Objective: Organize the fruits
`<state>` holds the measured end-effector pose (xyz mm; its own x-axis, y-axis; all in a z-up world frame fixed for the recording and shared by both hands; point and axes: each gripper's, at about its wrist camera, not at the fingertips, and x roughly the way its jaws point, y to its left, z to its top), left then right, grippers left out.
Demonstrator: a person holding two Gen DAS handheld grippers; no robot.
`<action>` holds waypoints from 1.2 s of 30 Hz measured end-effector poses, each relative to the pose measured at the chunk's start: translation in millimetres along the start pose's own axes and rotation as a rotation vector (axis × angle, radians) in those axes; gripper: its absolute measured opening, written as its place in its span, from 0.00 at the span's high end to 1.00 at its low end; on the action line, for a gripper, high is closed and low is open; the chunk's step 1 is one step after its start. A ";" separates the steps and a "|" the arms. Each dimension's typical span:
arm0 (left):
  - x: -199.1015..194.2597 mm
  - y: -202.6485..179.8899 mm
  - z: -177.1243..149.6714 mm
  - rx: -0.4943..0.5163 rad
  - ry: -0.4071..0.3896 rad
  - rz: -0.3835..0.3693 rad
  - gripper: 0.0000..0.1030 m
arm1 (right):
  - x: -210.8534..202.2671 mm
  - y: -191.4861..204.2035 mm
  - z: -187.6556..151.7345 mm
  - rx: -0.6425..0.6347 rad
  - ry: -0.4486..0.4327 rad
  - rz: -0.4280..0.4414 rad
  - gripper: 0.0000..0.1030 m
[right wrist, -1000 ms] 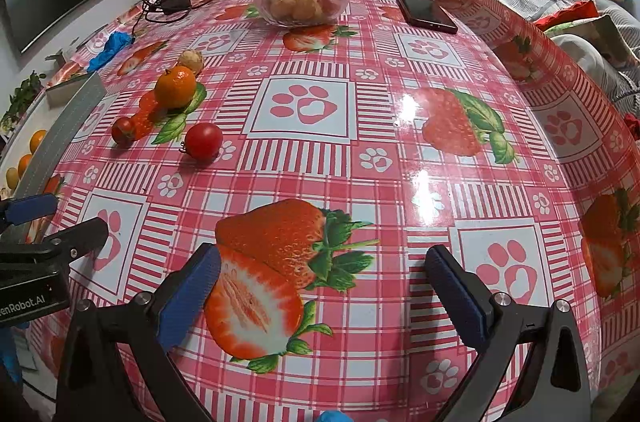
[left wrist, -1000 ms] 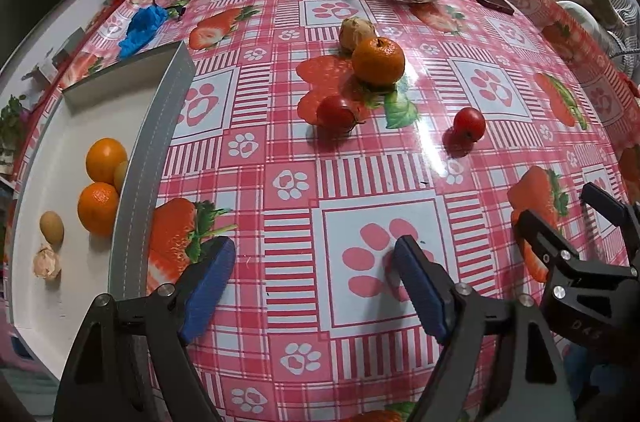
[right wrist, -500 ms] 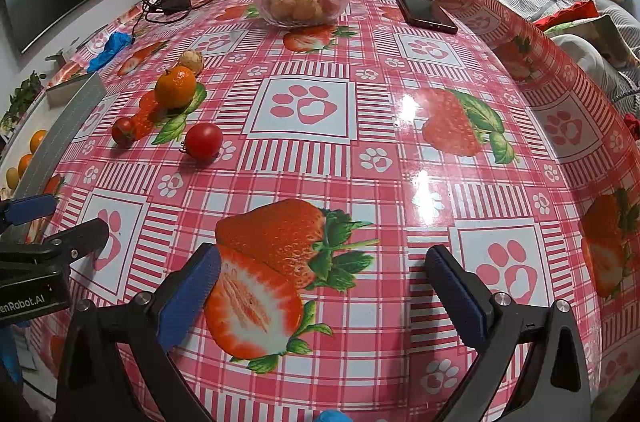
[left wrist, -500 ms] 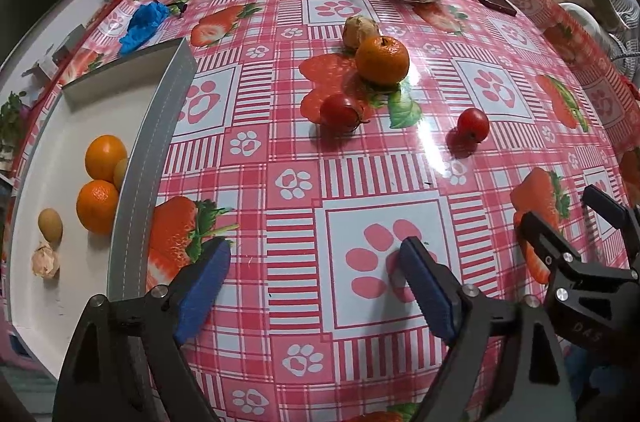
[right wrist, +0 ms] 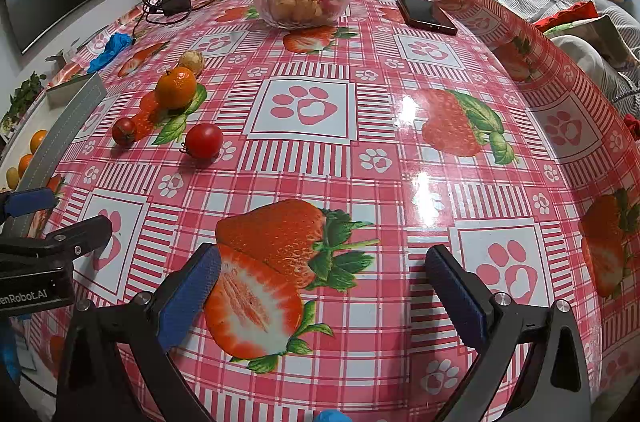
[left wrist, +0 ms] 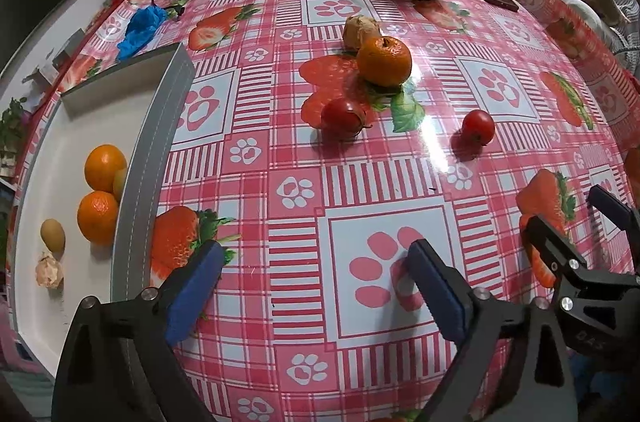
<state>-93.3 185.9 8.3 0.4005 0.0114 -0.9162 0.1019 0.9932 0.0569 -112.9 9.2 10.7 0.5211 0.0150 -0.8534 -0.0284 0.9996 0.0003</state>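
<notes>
The left tool (left wrist: 314,286) is hanging over a paw-print square of the strawberry-patterned tabletop (left wrist: 360,182). Its jaws have just been opening and are now standing wide apart, with nothing between the blue pads. The right tool (right wrist: 324,290) is likewise gaping wide and gripping nothing, its pads straddling a printed strawberry.

Taking the loose orange (left wrist: 384,60) as the landmark: it is sitting on the tabletop well beyond the left tool's fingertips, and far ahead and to the left of the right tool. A brownish walnut-like fruit (left wrist: 360,30) is touching the orange on its far side. A dark red tomato (left wrist: 343,118) is lying just nearer than the orange, and a smaller red tomato (left wrist: 478,127) is lying nearer and to the right of it, apart from both.

Left of the orange, a white tray (left wrist: 156,142) with a grey rim is resting at the tabletop's edge. It is holding two oranges (left wrist: 105,168) close together, a small greenish fruit tucked between them and the rim, a small brown fruit (left wrist: 52,234) and a pale crinkled one (left wrist: 49,270).

Beyond the orange, a glass bowl (right wrist: 301,2) is holding several pale and orange fruits, with a dark phone (right wrist: 426,14) lying to its right.
</notes>
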 end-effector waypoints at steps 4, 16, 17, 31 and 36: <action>-0.4 -1.0 -0.2 0.007 -0.002 0.006 0.07 | -0.1 -0.1 -0.5 0.000 -0.001 0.000 0.01; 0.1 -2.3 0.1 0.012 -0.002 0.011 0.06 | -0.7 0.1 -0.9 0.000 -0.004 0.000 0.00; 0.1 -2.3 0.1 0.012 -0.002 0.010 0.06 | -0.7 0.3 -0.3 0.000 -0.004 0.000 0.00; 2.1 -2.4 8.5 0.038 0.003 0.012 0.04 | -0.7 0.0 -2.5 0.000 -0.005 0.001 0.00; 1.9 1.8 25.7 0.034 -0.040 0.019 0.06 | -1.9 0.8 0.4 -0.002 -0.009 0.003 0.00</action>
<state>-68.9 184.8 16.9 0.4390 0.0250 -0.8981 0.1248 0.9882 0.0885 -113.5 10.0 12.5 0.5283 0.0180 -0.8489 -0.0319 0.9995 0.0013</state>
